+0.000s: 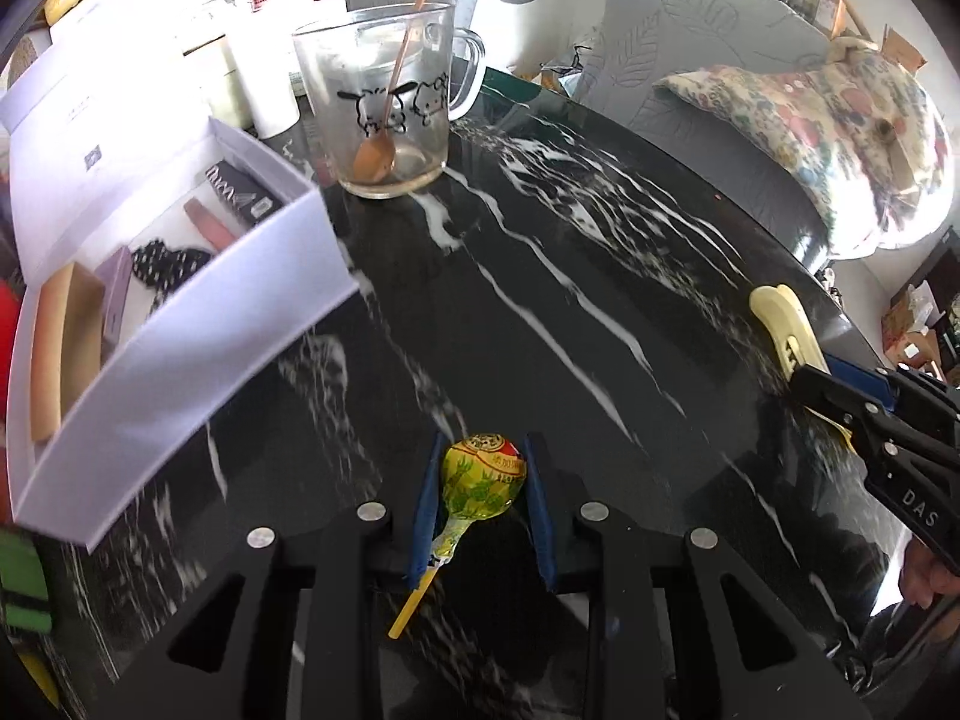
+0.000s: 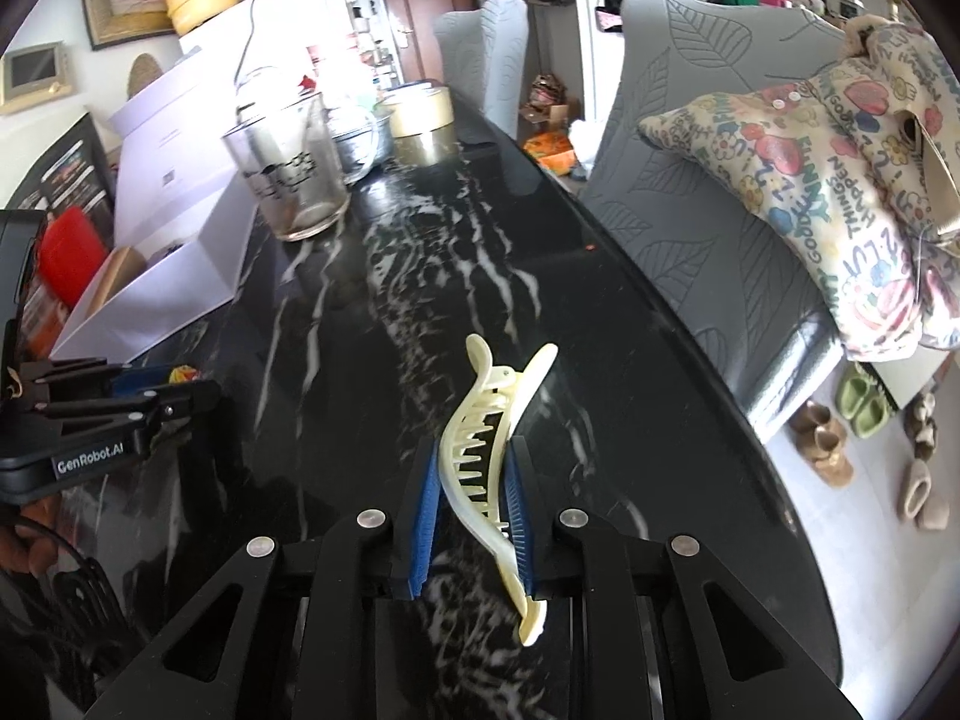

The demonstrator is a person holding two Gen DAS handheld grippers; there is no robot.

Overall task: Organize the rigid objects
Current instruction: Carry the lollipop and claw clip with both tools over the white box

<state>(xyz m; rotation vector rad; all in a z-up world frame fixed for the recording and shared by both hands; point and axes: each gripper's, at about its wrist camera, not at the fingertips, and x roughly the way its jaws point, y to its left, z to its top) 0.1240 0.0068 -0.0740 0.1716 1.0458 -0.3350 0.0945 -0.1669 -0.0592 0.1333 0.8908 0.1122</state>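
Note:
My left gripper [image 1: 483, 456] is shut on a lollipop [image 1: 483, 477] in a yellow-green wrapper, its yellow stick pointing down toward me. My right gripper [image 2: 474, 450] is shut on a cream hair claw clip [image 2: 483, 438], which lies lengthwise between the blue pads. The clip [image 1: 783, 324] and the right gripper [image 1: 804, 384] show at the right edge of the left wrist view. The lollipop [image 2: 183, 373] and the left gripper [image 2: 162, 384] appear at the left of the right wrist view. An open white box [image 1: 198, 324] with several items inside stands on the black marble table [image 1: 540, 300] to the left.
A glass mug [image 1: 390, 102] with a wooden spoon stands behind the box. A metal tin [image 2: 360, 138] and a round jar [image 2: 420, 126] sit farther back. Grey chairs [image 2: 690, 180] with a patterned cushion [image 2: 840, 192] line the table's right edge. Slippers [image 2: 858, 402] lie on the floor.

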